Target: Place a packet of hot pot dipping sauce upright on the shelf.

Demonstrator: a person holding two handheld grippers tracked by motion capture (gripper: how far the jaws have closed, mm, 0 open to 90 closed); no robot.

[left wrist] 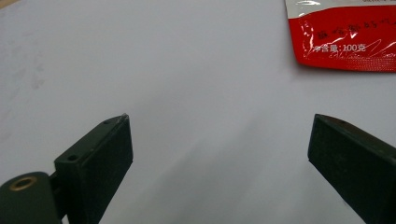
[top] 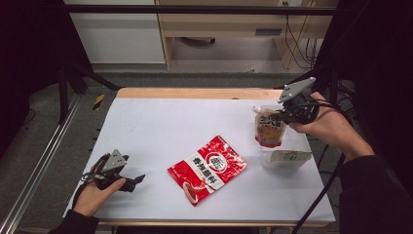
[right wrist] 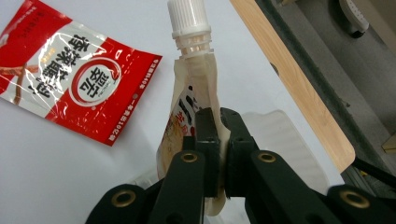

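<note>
A spouted pouch [top: 269,127] with a white screw cap is seen clamped between the black jaws of the right gripper [top: 278,116], held in a person's right hand [top: 326,127] at about two o'clock on the white table [top: 160,122] in the high view. In the right gripper view the jaws are pressed together on the pouch's [right wrist: 187,107] upper edge, just below the spout, with the cap pointing toward twelve o'clock; the right gripper [right wrist: 219,135] is thus closed on the pouch. The pouch is carried just above a clear zip bag [top: 284,159] that lies flat near the table's right edge, at about three o'clock; whether the pouch's bottom touches the bag cannot be told. A red and white sachet [top: 208,169] printed with Chinese characters is laid flat near the table's centre, toward six o'clock, well apart from both tools. The left gripper [top: 138,179] is rested on the table at about eight o'clock, gripped by the left hand [top: 92,195], its tips pointed toward the sachet. In the left gripper view its jaws are stood wide apart with nothing between them, bare table showing in the gap around the left gripper [left wrist: 219,135], while a corner of the sachet [left wrist: 345,39] is caught at one o'clock. A wooden strip [top: 199,93] is shown along the table's far edge.
</note>
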